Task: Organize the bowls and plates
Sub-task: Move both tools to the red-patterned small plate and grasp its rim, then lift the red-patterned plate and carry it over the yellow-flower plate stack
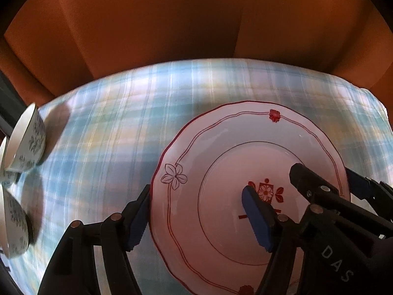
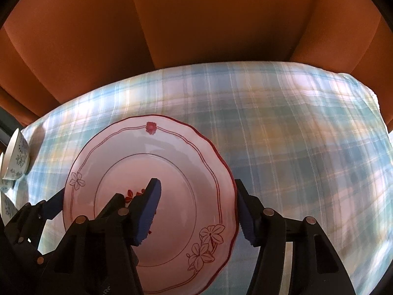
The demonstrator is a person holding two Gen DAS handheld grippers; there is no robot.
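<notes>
A white plate (image 1: 221, 147) with a red scalloped rim and flower prints lies flat on the blue plaid tablecloth (image 1: 110, 123). My left gripper (image 1: 196, 191) straddles its left rim: one blue pad stands just outside the rim, the other over the red emblem in the middle. My right gripper (image 2: 196, 184) straddles the right rim of the plate (image 2: 172, 152) the same way, one pad over the centre and one outside the edge. Neither gripper's inner pad presses against anything, so both are open. The right gripper (image 1: 326, 174) also shows at the right of the left wrist view.
White bowls with blue-grey flower prints stand at the table's left edge: one bowl (image 1: 27, 142) farther back, another bowl (image 1: 14, 223) nearer; the far bowl (image 2: 18, 154) shows in the right wrist view too. An orange-brown wall (image 1: 172, 24) rises behind the table's far edge.
</notes>
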